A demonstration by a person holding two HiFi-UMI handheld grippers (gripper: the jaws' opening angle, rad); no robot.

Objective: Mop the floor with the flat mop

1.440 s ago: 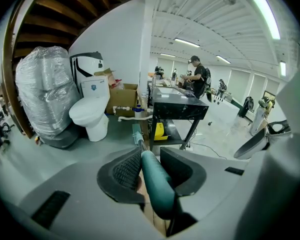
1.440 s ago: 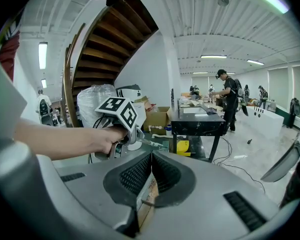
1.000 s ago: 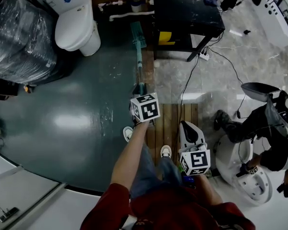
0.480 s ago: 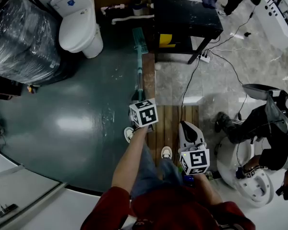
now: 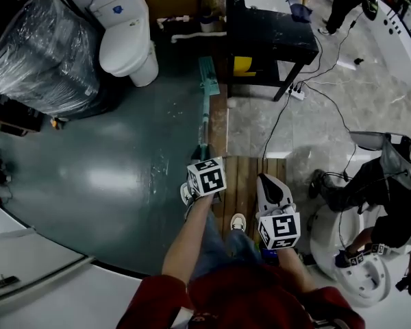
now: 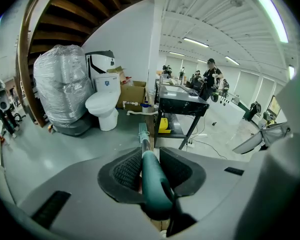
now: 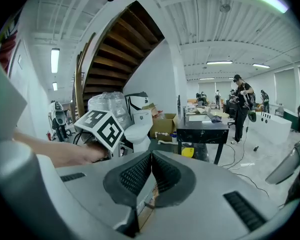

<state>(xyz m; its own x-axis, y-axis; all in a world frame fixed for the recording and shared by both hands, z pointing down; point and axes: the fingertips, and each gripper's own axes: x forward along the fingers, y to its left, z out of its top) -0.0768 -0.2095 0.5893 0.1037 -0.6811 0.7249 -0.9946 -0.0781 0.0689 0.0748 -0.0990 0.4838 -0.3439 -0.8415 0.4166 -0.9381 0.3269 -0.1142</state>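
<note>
The flat mop's teal head point(image 5: 207, 70) lies on the dark green floor point(image 5: 109, 177), just left of the black table. Its pole point(image 5: 203, 125) runs back toward me into my left gripper point(image 5: 203, 157), under the marker cube. In the left gripper view, that gripper point(image 6: 149, 154) is shut on the teal mop handle point(image 6: 154, 181), and the mop head point(image 6: 142, 132) shows far down the pole. My right gripper point(image 5: 264, 181) hangs beside my right leg, away from the mop. In its own view the right gripper point(image 7: 151, 156) is shut with nothing between the pads.
A white toilet point(image 5: 130, 36) and a plastic-wrapped bulk point(image 5: 44, 53) stand at the far left. The black table point(image 5: 270, 29) is right of the mop head, with a power strip and cables point(image 5: 296, 93) beyond it. Wooden planks point(image 5: 243, 184) lie underfoot. A person point(image 5: 377, 190) crouches at right.
The left gripper has drawn the mop handle slightly back toward me, and the mop head slid a little nearer over the green floor. The right gripper stayed put.
</note>
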